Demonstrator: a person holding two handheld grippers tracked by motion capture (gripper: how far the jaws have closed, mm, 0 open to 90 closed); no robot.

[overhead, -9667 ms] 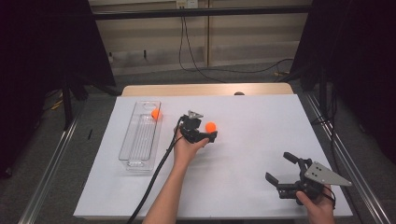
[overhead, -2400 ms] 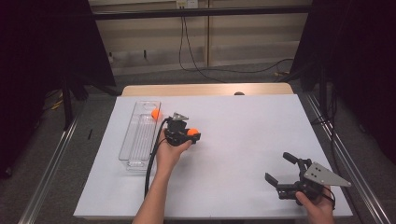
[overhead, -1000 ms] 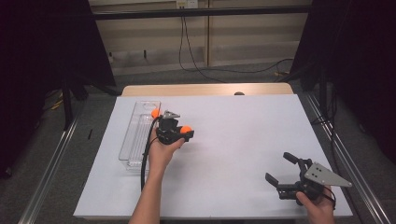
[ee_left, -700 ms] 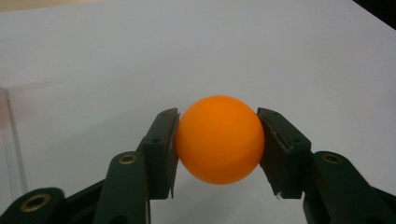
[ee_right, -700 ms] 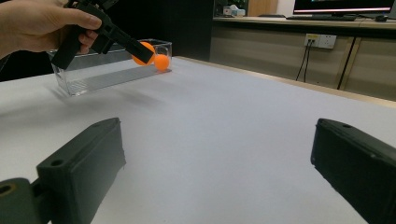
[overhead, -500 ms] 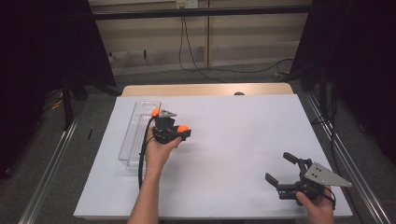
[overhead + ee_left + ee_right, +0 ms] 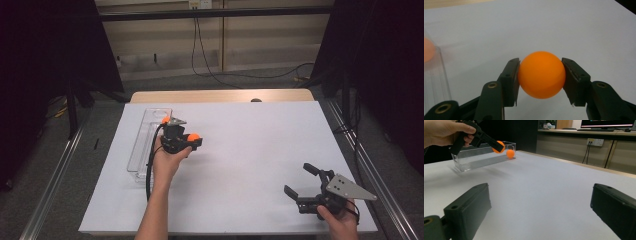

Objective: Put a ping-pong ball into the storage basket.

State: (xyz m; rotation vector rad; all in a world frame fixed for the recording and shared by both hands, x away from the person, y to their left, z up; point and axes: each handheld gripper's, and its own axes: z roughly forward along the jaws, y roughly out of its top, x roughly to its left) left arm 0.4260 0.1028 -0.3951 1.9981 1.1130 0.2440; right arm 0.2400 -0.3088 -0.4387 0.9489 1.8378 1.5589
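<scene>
My left gripper (image 7: 193, 140) (image 7: 541, 75) is shut on an orange ball (image 7: 193, 137) (image 7: 541, 74), both pads pressing its sides, held above the white table just right of a clear rectangular tray (image 7: 145, 142). A second orange ball (image 7: 164, 120) (image 7: 510, 153) lies inside the tray at its far end. In the right gripper view the held ball (image 7: 498, 146) hangs in front of the tray (image 7: 474, 160). My right gripper (image 7: 306, 180) (image 7: 541, 207) rests at the table's near right corner, jaws wide apart with nothing between them.
The white table (image 7: 250, 150) stretches between the two hands. A wooden strip (image 7: 220, 95) runs along its far edge. Metal rails (image 7: 55, 170) flank both sides, and cables (image 7: 210, 65) hang behind.
My left hand has carried the orange ball leftward across the table, close to the clear tray. The right gripper has stayed put.
</scene>
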